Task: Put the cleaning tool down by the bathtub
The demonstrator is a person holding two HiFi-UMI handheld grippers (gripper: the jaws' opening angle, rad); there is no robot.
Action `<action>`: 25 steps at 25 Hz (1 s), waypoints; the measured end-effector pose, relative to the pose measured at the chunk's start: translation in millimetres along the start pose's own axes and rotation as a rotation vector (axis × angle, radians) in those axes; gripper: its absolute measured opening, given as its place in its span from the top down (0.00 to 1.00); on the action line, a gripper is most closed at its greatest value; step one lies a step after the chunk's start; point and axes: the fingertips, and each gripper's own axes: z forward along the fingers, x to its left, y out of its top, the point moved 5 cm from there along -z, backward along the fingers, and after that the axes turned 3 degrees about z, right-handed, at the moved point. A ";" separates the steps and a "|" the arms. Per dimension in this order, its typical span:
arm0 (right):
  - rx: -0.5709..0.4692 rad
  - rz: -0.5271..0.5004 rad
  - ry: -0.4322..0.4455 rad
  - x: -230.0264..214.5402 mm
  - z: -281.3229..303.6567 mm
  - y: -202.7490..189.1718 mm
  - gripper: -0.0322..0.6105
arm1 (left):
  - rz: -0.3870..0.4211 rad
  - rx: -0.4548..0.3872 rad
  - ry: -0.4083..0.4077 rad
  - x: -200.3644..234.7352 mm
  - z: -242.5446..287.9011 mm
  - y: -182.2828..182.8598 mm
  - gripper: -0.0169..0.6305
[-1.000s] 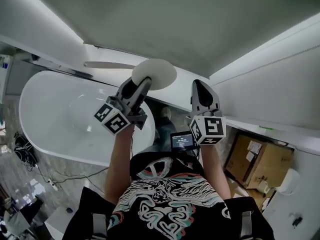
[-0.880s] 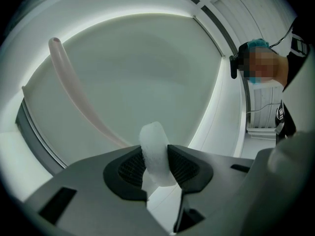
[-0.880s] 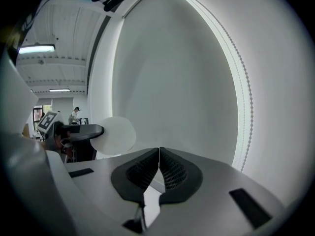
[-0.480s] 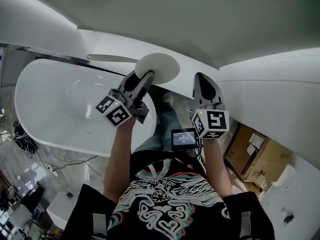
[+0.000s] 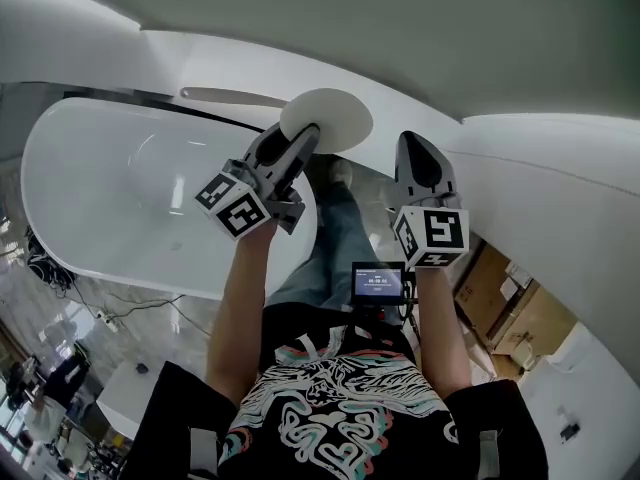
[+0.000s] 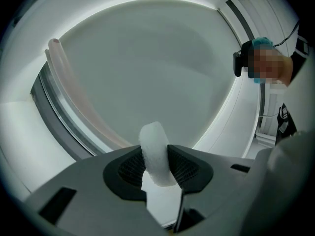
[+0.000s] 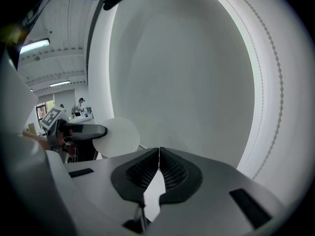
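**White bathtub [image 5: 110, 188], cleaning tool [image 5: 335, 118] held at its end**

Seen from the head view, the tub fills the left side. At its right end the left gripper [image 5: 303, 140] is clamped on the edge of the round white cleaning tool. Beside it, the right gripper [image 5: 421, 153] is empty, its jaws pressed together.

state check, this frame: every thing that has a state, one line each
left claw: shut on the cleaning tool's edge
cleaning tool: white round pad, held in the air beside the tub, not yet set down
right claw: shut, nothing between the jaws
bathtub: no water showing in it
chest screen: lit
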 end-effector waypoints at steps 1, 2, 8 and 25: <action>0.007 -0.001 0.001 -0.2 -0.3 -4.1 0.91 | -0.004 0.006 0.002 1.2 0.0 -3.6 0.76; 0.015 -0.002 0.002 -0.9 0.5 -8.5 0.91 | -0.009 0.012 0.005 3.7 0.6 -7.4 0.76; 0.064 -0.018 0.012 -8.1 30.9 -33.6 0.91 | -0.044 0.027 0.029 44.9 16.3 -23.0 0.76; 0.172 -0.094 0.044 -16.1 75.2 -92.6 0.91 | -0.098 0.110 0.135 111.8 18.3 -74.2 0.76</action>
